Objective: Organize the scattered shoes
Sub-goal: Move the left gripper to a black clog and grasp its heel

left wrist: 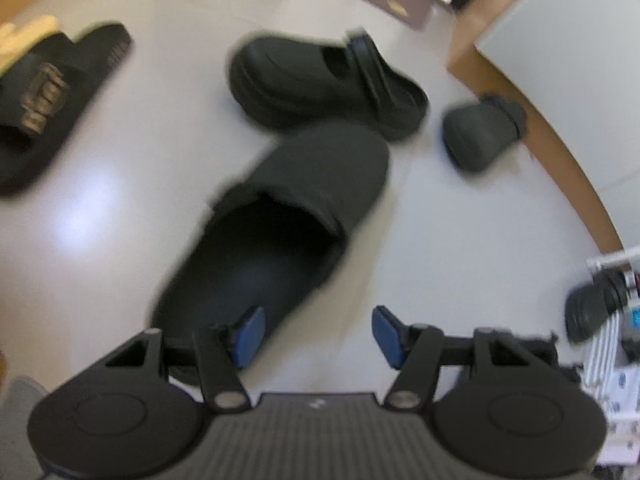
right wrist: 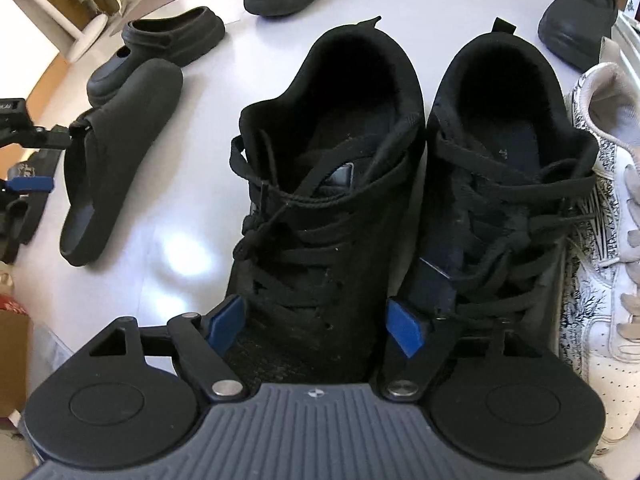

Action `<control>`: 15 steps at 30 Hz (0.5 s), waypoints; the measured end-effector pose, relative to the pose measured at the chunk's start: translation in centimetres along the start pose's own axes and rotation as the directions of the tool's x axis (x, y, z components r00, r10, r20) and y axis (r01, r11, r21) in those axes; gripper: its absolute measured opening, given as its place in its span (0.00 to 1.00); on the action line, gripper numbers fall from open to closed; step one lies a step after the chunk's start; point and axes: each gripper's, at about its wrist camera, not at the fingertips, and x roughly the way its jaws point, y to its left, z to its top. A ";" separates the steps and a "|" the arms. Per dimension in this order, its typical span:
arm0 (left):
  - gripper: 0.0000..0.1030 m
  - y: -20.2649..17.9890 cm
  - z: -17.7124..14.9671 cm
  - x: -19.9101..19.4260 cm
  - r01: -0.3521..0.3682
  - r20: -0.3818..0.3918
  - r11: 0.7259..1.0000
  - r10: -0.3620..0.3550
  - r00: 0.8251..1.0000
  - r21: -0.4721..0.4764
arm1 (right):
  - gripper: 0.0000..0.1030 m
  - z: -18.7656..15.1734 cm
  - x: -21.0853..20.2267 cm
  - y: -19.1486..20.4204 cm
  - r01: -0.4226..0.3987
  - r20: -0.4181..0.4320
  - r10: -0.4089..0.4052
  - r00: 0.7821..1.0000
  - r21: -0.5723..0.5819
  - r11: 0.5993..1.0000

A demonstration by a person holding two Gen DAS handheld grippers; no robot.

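Blue-padded left tongs (left wrist: 318,336): wide apart, empty, over black foam slipper (left wrist: 276,236).
Right tongs (right wrist: 316,326): straddling black laced sneaker (right wrist: 324,208), pads touching.

Left tongs (left wrist: 318,336): black arms, blue pads. Ahead of them, dark grey-black slipper (left wrist: 280,236); beyond it, black clog (left wrist: 320,80). Far left of tongs, black slide (left wrist: 48,100) with gold lettering. Ahead right, small dark grey shoe (left wrist: 480,136). Floor (left wrist: 100,208) pale grey-white; wall edge (left wrist: 560,152) tan.

Right tongs (right wrist: 318,326): black, blue pads. Between pads, black laced sneaker (right wrist: 320,200); just right, matching black sneaker (right wrist: 508,184). Further right, white sneaker (right wrist: 604,248) with black branching print, pale laces.
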 end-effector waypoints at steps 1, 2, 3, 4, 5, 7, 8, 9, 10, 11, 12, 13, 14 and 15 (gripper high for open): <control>0.61 0.3 0.2 -0.2 -0.008 0.013 1.000 0.008 1.000 -0.008 | 0.81 0.0 0.1 0.0 -0.001 -0.001 0.001 1.000 0.000 1.000; 0.61 0.6 0.3 -0.5 -0.016 0.026 1.000 0.016 1.000 -0.016 | 0.82 0.0 0.2 0.1 -0.003 -0.001 0.003 1.000 0.001 1.000; 0.61 1.0 0.5 -0.7 -0.024 0.038 0.999 0.025 0.999 -0.025 | 0.84 0.0 0.2 0.1 -0.004 -0.001 0.004 1.000 0.001 1.000; 0.61 1.3 0.7 -0.9 -0.032 0.051 0.999 0.033 0.998 -0.033 | 0.85 0.0 0.3 0.1 -0.003 0.001 0.003 1.000 -0.002 1.000; 0.61 1.5 0.7 -0.8 -0.034 0.051 0.999 0.036 0.998 -0.042 | 0.85 0.0 0.5 0.3 0.000 0.004 0.000 1.000 -0.009 1.000; 0.61 1.3 0.9 -0.7 -0.023 0.056 0.999 0.025 0.998 -0.044 | 0.86 -0.1 0.8 0.7 0.018 0.009 -0.018 1.000 -0.039 0.999; 0.61 1.2 1.1 -0.6 -0.017 0.058 0.999 0.019 0.998 -0.044 | 0.84 -0.2 1.1 1.0 0.039 0.014 -0.038 0.999 -0.067 0.997; 0.61 1.1 1.2 -0.6 -0.011 0.061 0.999 0.013 0.998 -0.045 | 0.80 -0.3 1.2 1.2 0.057 0.020 -0.055 0.998 -0.081 0.995; 0.61 1.0 1.3 -0.5 -0.005 0.063 0.999 0.007 0.998 -0.046 | 0.78 -0.4 1.2 1.3 0.069 0.024 -0.067 0.997 -0.085 0.994; 0.61 0.9 1.4 -0.4 0.001 0.066 0.999 0.002 0.998 -0.047 | 0.77 -0.5 1.1 1.4 0.078 0.026 -0.076 0.997 -0.088 0.993; 0.61 0.7 1.6 -0.5 -0.001 0.083 0.999 0.004 0.997 -0.036 | 0.75 -0.5 1.1 1.4 0.085 0.028 -0.083 0.996 -0.092 0.992; 0.61 0.5 1.9 -0.7 -0.004 0.102 1.000 0.006 0.995 -0.025 | 0.74 -0.6 1.1 1.4 0.089 0.029 -0.087 0.996 -0.096 0.991; 0.61 0.4 2.0 -0.8 -0.008 0.122 1.000 0.011 0.993 -0.024 | 0.73 -0.6 1.1 1.3 0.093 0.030 -0.090 0.995 -0.102 0.990; 0.61 0.4 2.0 -0.7 -0.006 0.124 1.000 0.010 0.992 -0.029 | 0.73 -0.6 1.1 1.3 0.095 0.030 -0.092 0.995 -0.107 0.990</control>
